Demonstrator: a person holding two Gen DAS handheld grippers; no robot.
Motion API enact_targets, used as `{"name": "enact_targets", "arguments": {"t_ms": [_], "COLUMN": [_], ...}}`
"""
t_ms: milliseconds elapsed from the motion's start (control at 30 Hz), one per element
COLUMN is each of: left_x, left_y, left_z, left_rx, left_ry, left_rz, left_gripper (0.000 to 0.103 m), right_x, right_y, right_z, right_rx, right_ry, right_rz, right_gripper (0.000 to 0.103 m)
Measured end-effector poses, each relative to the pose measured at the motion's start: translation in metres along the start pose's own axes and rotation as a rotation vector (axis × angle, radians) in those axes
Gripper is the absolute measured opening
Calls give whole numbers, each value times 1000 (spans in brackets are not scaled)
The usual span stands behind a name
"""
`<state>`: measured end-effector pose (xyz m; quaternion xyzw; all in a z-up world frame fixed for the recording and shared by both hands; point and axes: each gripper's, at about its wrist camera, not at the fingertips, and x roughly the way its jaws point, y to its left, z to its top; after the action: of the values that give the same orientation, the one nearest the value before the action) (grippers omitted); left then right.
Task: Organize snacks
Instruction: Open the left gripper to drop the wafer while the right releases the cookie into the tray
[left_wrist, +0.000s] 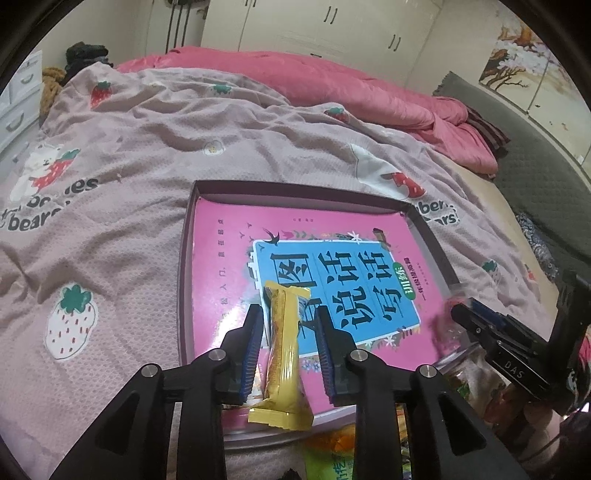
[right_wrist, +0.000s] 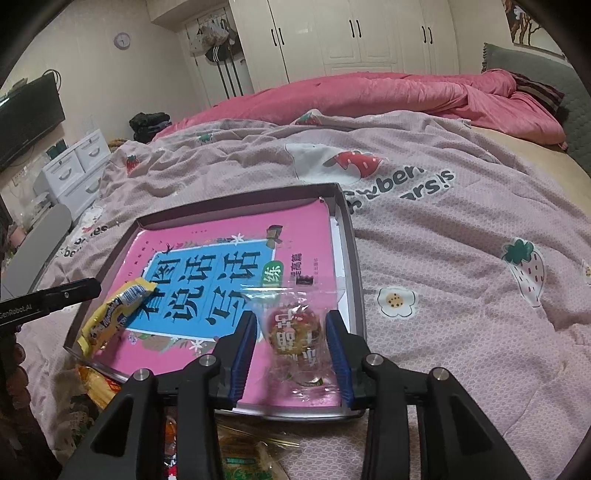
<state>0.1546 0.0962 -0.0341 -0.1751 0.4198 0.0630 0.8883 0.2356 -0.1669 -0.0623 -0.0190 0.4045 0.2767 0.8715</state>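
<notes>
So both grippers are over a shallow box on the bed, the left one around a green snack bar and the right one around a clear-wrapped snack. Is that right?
Not quite: the snack bar between the left gripper's fingers is yellow, not green, as the left wrist view shows. The rest holds: the shallow box lies on the bed, and the right gripper is around a clear-wrapped snack.

A bed (right_wrist: 480, 177) is carrying everything here, and a pale mauve blanket (left_wrist: 155, 147) printed with strawberries and bears is covering most of it. A pink quilt (right_wrist: 388, 96) is lying bunched along the far side. A shallow cardboard tray (right_wrist: 349, 236) is sitting on the blanket. Loose snack packets (right_wrist: 243, 461) are lying on the blanket just beside the tray's near edge.
</notes>
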Motion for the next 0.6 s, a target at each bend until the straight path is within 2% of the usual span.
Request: {"name": "enact_targets", "arguments": {"t_ms": [400,600], "left_x": [-21,-34], "left_y": [0,2], "left_z": [4,7], "left_rx": [-3,-12], "left_ry": [-30,-54], "left_rz": [4,-2], "left_gripper": [35,43], "right_x": [-10,-25], "right_y": [-1,-1], "right_z": [4,8], "right_rx": [6,7], "right_ry": [-38,-87], "right_rz": [0,31], "right_gripper": [45,51]}}
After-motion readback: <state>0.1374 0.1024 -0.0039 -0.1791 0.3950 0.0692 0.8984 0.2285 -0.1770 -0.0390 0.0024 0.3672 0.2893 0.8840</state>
